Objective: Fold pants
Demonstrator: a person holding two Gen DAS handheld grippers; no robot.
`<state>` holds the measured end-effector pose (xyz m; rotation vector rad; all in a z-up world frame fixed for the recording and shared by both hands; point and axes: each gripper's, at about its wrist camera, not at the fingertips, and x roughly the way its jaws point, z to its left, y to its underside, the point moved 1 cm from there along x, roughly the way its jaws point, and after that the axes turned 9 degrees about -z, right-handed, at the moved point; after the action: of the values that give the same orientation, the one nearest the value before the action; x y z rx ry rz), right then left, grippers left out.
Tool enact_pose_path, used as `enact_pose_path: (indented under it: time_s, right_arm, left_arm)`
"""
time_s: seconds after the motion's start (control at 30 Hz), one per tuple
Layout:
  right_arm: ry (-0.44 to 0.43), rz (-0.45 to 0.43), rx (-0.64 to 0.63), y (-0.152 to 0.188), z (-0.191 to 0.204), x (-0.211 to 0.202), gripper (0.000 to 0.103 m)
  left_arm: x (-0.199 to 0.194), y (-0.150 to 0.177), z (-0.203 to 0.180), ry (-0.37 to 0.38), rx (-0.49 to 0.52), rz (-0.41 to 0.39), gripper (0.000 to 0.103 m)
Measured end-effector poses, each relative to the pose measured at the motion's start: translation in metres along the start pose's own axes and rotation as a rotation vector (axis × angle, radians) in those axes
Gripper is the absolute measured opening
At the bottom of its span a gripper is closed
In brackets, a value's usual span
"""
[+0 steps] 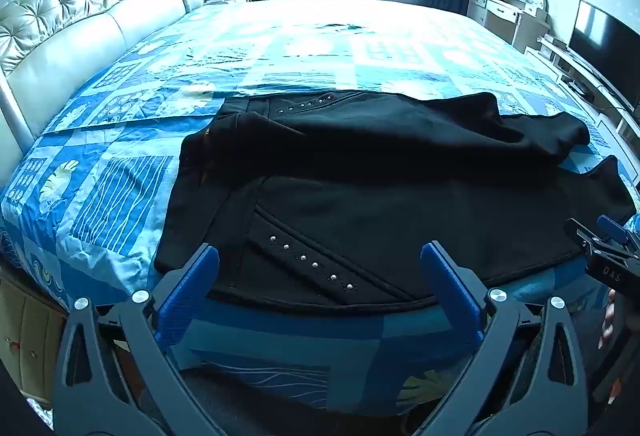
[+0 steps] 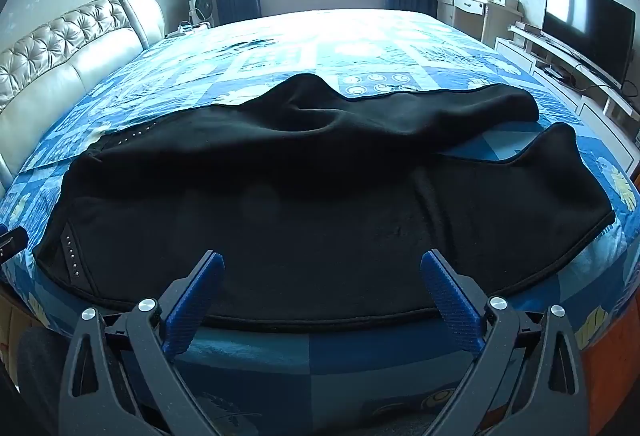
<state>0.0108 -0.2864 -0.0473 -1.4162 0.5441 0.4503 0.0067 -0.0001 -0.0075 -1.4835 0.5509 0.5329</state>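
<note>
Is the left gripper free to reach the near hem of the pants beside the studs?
Probably yes. The left gripper is open, and nothing lies between its fingers and the near edge of the pants on the bed.

Matt black cloth pants [image 1: 360, 172] with shiny metal studs [image 1: 314, 265] lie on a smooth printed bedspread [image 1: 120, 196].

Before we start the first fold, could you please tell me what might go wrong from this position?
1. The pants lie close to the bed's near edge; a careless pull could drag them off.
2. The far leg is bunched and humped, so folding now could trap wrinkles.
3. Both the left tongs and right tongs are open near the hem; a shallow pinch might catch only one fabric layer.
</note>
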Motion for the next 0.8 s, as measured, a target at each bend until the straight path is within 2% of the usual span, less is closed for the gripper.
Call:
enact_pose_path:
  time_s: [0.8]
  right_arm:
    - [-0.003, 0.013, -0.013, 0.0047, 0.0037, 0.0039, 0.098]
  left_arm:
    - [0.0047, 0.0036, 0.0025, -0.006, -0.001, 0.017, 0.101]
